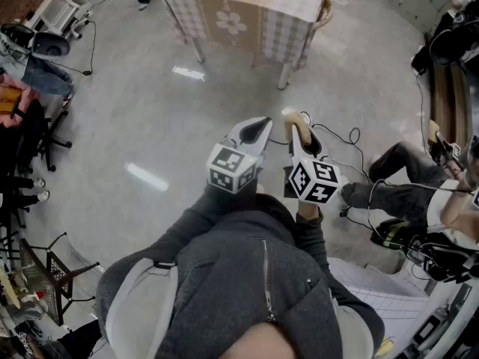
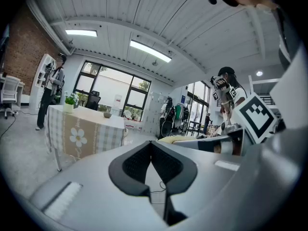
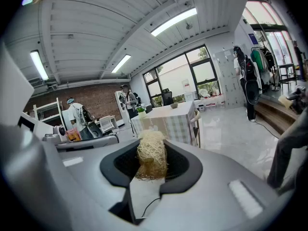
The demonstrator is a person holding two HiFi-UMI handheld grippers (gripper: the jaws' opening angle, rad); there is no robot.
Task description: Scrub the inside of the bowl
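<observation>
Both grippers are held out side by side over the floor, well short of the table (image 1: 247,10) with its checked cloth. My right gripper (image 1: 297,128) is shut on a straw-coloured fibre scrubber (image 3: 152,158), and a pale tuft of the scrubber (image 1: 290,115) pokes past its tips. My left gripper (image 1: 261,125) is shut with nothing between its dark pads (image 2: 137,165). A small bowl (image 2: 107,114) stands on the far table next to a potted plant (image 2: 70,101). In the right gripper view the bowl (image 3: 173,105) is tiny and distant.
A person sits on the floor at the right (image 1: 408,182) among cables (image 1: 352,137) and gear. Chairs and a wire rack (image 1: 45,271) line the left side. People stand far off by shelves (image 3: 74,114). Shiny grey floor lies between me and the table.
</observation>
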